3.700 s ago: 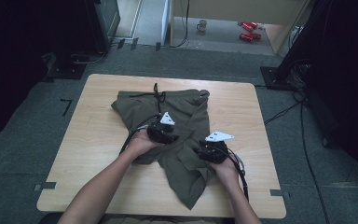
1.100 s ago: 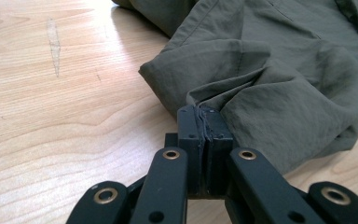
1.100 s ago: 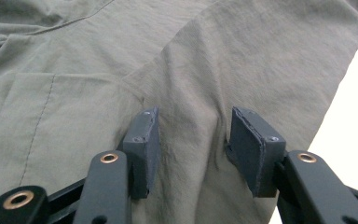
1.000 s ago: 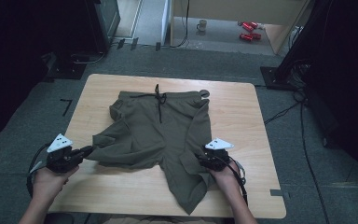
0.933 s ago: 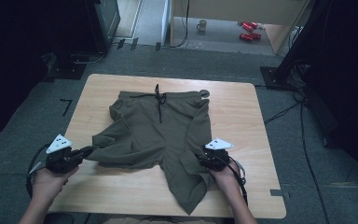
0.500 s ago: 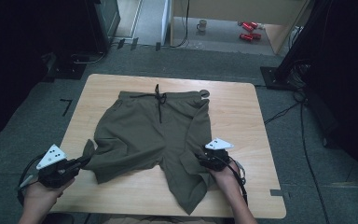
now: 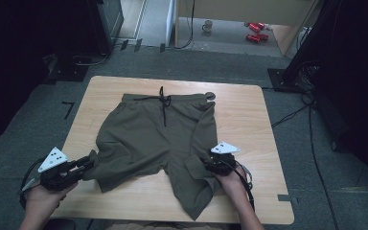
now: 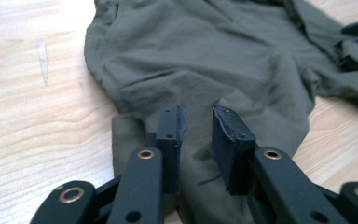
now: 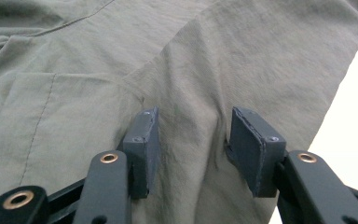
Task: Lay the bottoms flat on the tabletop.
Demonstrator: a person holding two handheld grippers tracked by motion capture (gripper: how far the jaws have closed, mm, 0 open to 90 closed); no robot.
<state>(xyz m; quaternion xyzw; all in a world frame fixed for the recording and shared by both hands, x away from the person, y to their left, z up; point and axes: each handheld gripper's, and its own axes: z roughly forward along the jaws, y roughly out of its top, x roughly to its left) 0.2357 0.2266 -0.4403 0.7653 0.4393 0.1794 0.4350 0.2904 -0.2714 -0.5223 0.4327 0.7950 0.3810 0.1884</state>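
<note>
Two red cans (image 7: 256,31) on floor beyond table (image 7: 249,124).

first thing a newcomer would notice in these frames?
The olive shorts spread across the middle of the wooden table, with a black drawstring at the waistband on the far side. Next, the two hand-held grippers at the near edge: the left gripper at the hem of one leg, the right gripper on the other leg, both with jaws parted over the fabric.

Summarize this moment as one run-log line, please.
shorts: spread on table | left gripper: open, over leg hem | right gripper: open, over other leg
</note>
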